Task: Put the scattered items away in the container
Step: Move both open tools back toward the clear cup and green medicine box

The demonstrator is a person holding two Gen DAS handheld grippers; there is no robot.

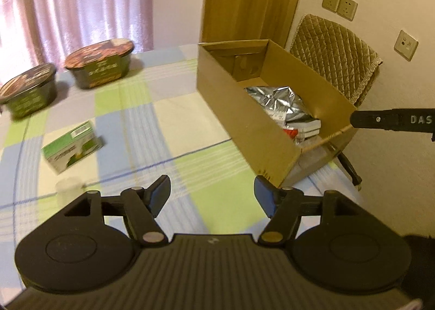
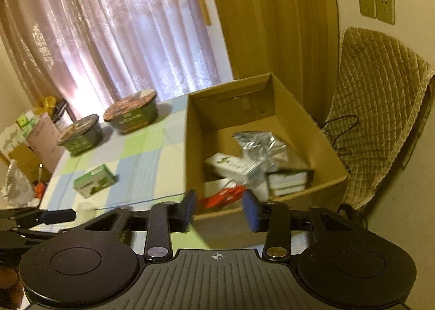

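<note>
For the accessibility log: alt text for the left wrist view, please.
The open, empty left gripper hovers over a checked tablecloth beside an open cardboard box holding a silver foil bag. Still out: a green carton and two lidded bowls.

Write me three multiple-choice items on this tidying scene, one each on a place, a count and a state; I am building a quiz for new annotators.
1. Where is the silver foil bag?
A. on the tablecloth
B. inside the cardboard box
C. on the chair

2. How many lidded bowls stand on the table?
A. one
B. two
C. four

3. How are the left tongs?
A. open, empty
B. shut on the green carton
C. shut on a bowl

Answers:
1 B: foil lies between the box walls.
2 B: near bowl, far bowl.
3 A: fingers apart, only cloth between.
</note>
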